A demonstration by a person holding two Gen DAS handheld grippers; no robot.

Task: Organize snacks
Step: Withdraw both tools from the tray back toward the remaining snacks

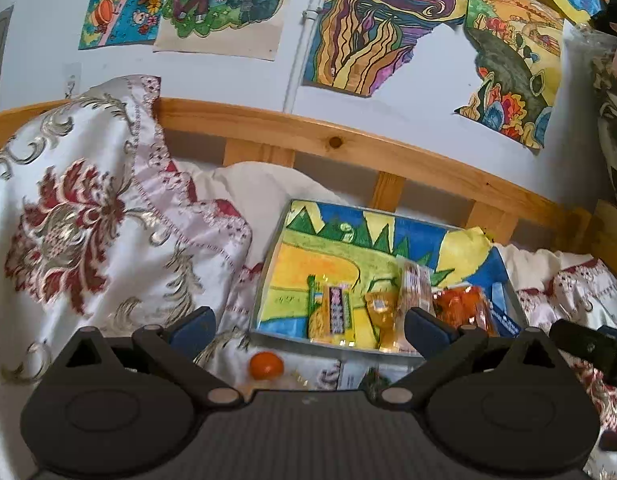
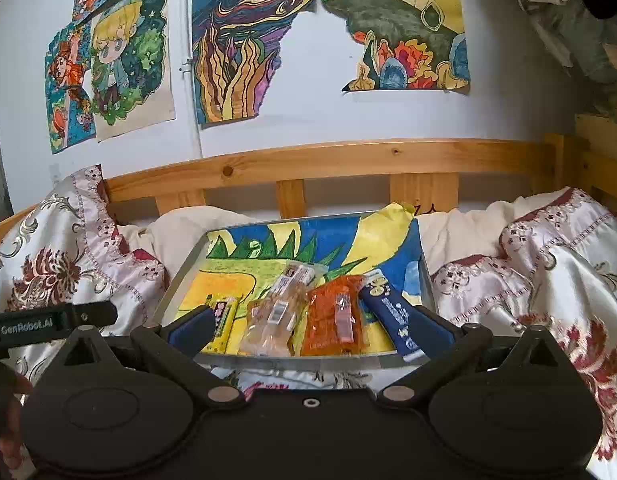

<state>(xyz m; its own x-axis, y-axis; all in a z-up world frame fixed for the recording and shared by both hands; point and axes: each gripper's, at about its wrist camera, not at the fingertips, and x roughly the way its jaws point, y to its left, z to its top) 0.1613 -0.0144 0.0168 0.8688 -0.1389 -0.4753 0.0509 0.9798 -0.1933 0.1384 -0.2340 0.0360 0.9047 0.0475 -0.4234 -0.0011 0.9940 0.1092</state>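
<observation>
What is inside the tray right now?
The tray holds a colourful drawing with four packets on it: yellow, clear, orange, blue. The tray floor is covered.

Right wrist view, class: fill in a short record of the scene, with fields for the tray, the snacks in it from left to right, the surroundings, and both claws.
tray: grey tray on the bedding, lined with a colourful drawing
snacks, left to right: yellow packet; clear packet; orange packet; blue packet
outside tray: small orange fruit on the bedcover in front of it
behind: wooden bed rail, drawings on the wall
left claw: open, empty
right claw: open, empty
</observation>
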